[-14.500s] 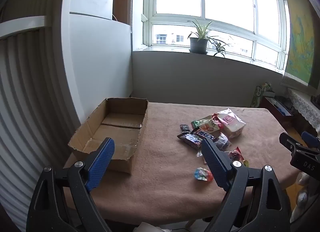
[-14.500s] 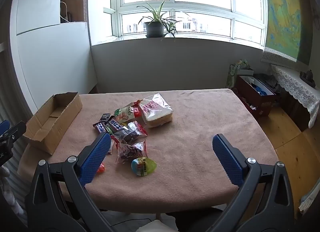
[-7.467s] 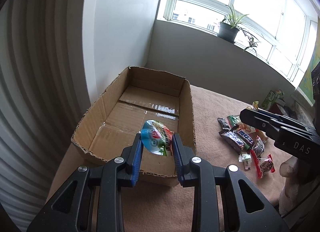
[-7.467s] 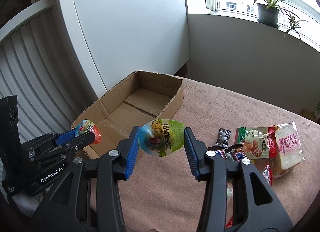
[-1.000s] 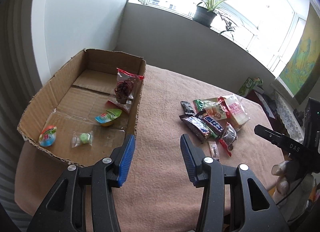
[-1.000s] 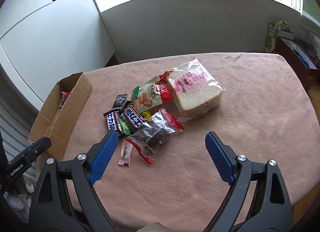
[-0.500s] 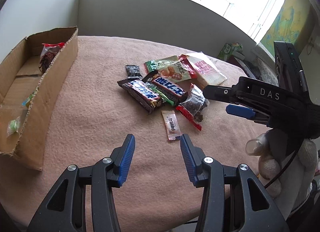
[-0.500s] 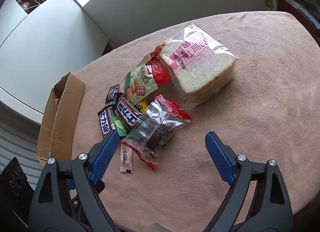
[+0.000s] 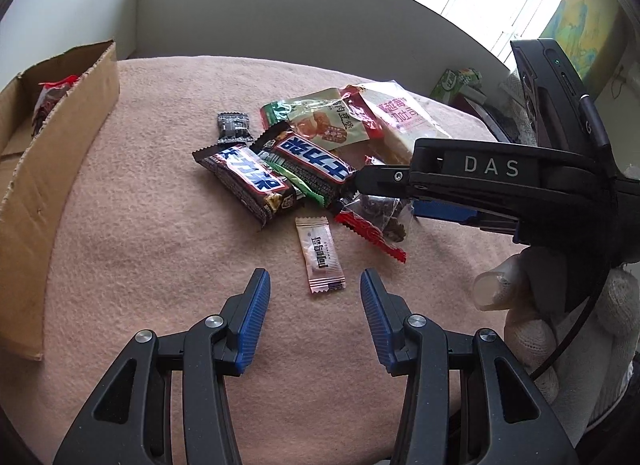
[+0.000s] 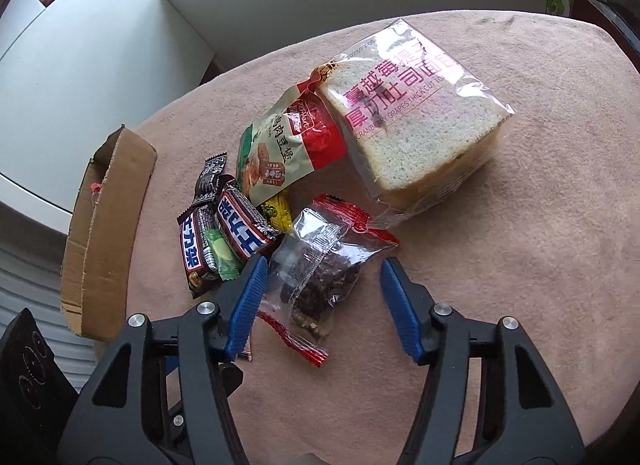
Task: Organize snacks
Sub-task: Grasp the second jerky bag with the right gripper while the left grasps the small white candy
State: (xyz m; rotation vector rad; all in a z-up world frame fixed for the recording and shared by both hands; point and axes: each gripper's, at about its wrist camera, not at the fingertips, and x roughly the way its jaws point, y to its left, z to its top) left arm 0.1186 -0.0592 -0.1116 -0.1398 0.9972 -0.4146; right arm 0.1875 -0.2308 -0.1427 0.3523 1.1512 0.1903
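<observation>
My right gripper point(image 10: 324, 267) straddles a clear bag of dark dried fruit with red ends point(image 10: 320, 265). Its jaws are closing, and the pads stand close to the bag's sides without visibly pressing it. My left gripper point(image 9: 314, 285) hangs open just above the pink cloth, and the near end of a small pink sachet point(image 9: 320, 255) lies between its tips, untouched. Two brown chocolate bars point(image 9: 244, 181) point(image 9: 316, 165), a green-and-red pouch point(image 10: 280, 145) and a bag of sliced bread point(image 10: 416, 113) lie beyond. The cardboard box point(image 9: 60, 137) stands at the left.
A small black candy point(image 9: 234, 127), a green candy point(image 10: 220, 253) and a yellow one point(image 10: 278, 209) lie in the pile. A red-edged bag point(image 9: 48, 101) leans inside the box. A white-gloved hand point(image 9: 532, 305) holds the right gripper close to the left one.
Both grippers have come down nearer the snack pile. The right gripper's jaws have narrowed around the dried-fruit bag. The left gripper now stands at the pink sachet, jaws unchanged.
</observation>
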